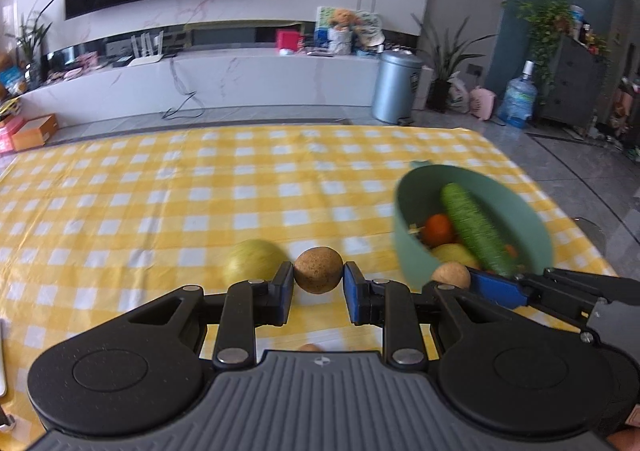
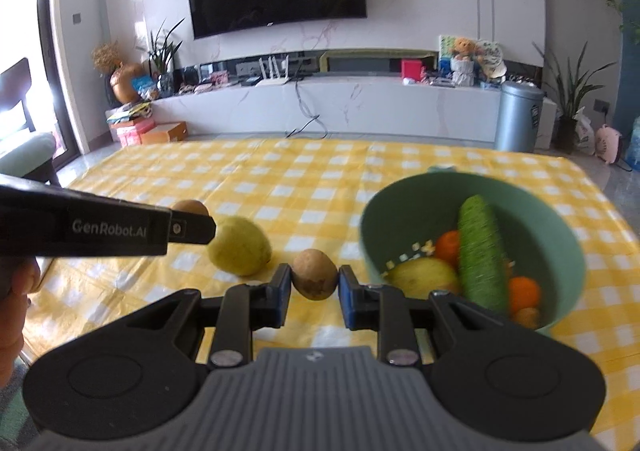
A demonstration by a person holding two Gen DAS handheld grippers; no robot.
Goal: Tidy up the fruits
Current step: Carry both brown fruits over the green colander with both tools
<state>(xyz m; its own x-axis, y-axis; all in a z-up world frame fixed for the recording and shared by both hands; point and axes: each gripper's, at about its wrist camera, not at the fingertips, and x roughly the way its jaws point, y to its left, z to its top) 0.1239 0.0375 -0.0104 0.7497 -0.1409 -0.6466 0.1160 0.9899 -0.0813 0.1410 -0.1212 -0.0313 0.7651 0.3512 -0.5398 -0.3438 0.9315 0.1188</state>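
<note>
- The left gripper (image 1: 319,282) is clamped on a round brown fruit (image 1: 319,270), speckled like a kiwi or longan; its blue pads press on the fruit's two sides.
- The right gripper (image 2: 314,283) pinches a second brown fruit (image 2: 314,273) in the same way, pads tight on both flanks.
- Both fruits appear lifted clear of the yellow checked tablecloth (image 1: 160,191), though the gap beneath is hard to judge.
- The green bowl (image 2: 560,227) lies to the right of both claws and slightly ahead; the right gripper is plainly nearer, its fruit just beside the near rim.
- In the left wrist view the right gripper's fruit (image 1: 451,275) already sits at the bowl's (image 1: 404,247) edge, between the left claw and the bowl.
- Inside, a cucumber (image 2: 480,251) lies with its long axis running away from the cameras, among oranges and a yellow fruit; the free space looks to be on the left side.
- A yellow-green lemon-like fruit (image 2: 239,246) rests on the cloth, left of the right claw, ungripped.
</note>
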